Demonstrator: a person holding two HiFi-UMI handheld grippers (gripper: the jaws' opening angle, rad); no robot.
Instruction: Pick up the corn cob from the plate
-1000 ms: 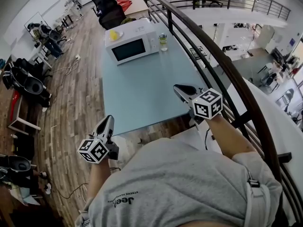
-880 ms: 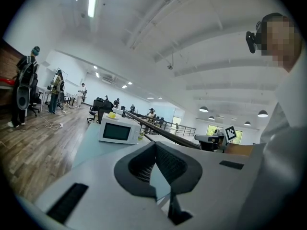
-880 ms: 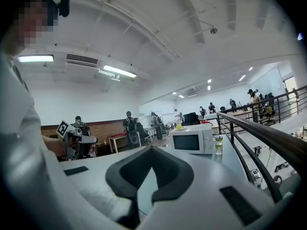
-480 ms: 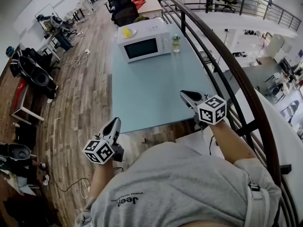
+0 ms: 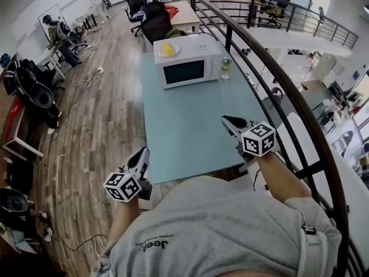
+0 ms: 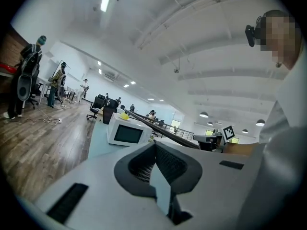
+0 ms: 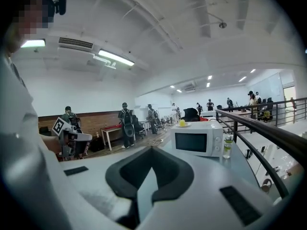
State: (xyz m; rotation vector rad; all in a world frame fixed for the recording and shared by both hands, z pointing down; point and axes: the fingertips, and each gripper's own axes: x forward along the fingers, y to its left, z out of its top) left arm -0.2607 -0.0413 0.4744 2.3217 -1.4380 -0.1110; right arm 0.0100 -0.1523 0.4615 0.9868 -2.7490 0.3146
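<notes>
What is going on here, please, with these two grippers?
A person holds a left gripper and a right gripper near the close end of a table, both shut and empty. The corn cob lies on a plate on top of the microwave at the far end; a bottle stands beside the microwave. Nothing is picked up yet.

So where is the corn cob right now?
In the head view the corn cob lies on a white plate atop the microwave, at the far end of the table, with a bottle just right of the microwave.
</notes>
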